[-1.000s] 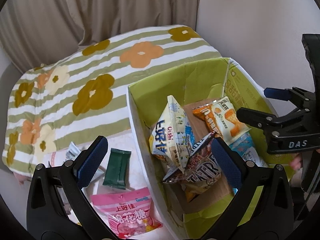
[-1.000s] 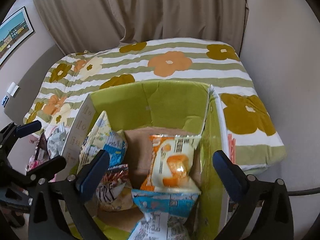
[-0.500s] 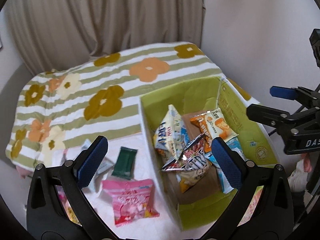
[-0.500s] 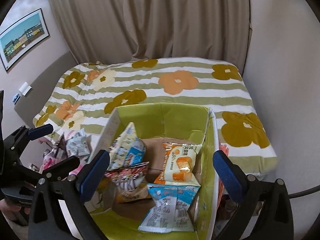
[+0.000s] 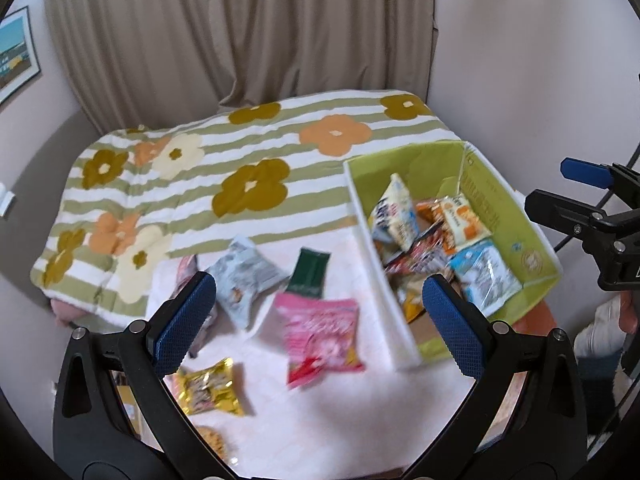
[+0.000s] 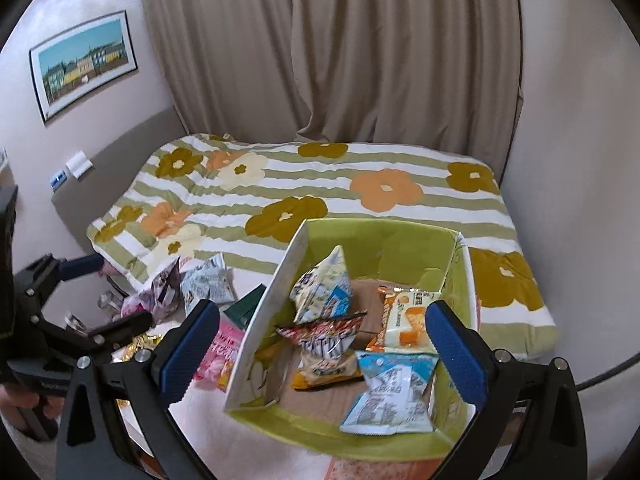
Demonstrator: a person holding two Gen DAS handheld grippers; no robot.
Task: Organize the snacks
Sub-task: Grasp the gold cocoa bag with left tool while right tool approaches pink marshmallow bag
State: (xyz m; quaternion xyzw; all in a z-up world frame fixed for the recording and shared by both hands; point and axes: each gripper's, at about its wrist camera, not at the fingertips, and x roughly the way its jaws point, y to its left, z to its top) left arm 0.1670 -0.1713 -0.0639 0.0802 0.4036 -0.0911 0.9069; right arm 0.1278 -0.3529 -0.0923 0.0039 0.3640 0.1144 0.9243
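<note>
Left wrist view: left gripper point(image 5: 318, 312) wide open, empty, above pink crinkly snack bag point(image 5: 322, 336) on white tabletop point(image 5: 320, 420), long axis toward flowered striped bedspread point(image 5: 200, 184). Right gripper point(image 6: 322, 346) agape, empty, over green cardboard box point(image 6: 400, 240).

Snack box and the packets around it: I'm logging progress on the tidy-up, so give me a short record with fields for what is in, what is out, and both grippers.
container: green box, open top, on the bed
inside box: blue-white bag, orange bag, red-black bag, pale bag standing on edge
outside box: pink bag, dark green packet, grey bag, yellow bag
left gripper: open, holding nothing, above the loose packets
right gripper: open, holding nothing, above the box
surface: flowered striped blanket
</note>
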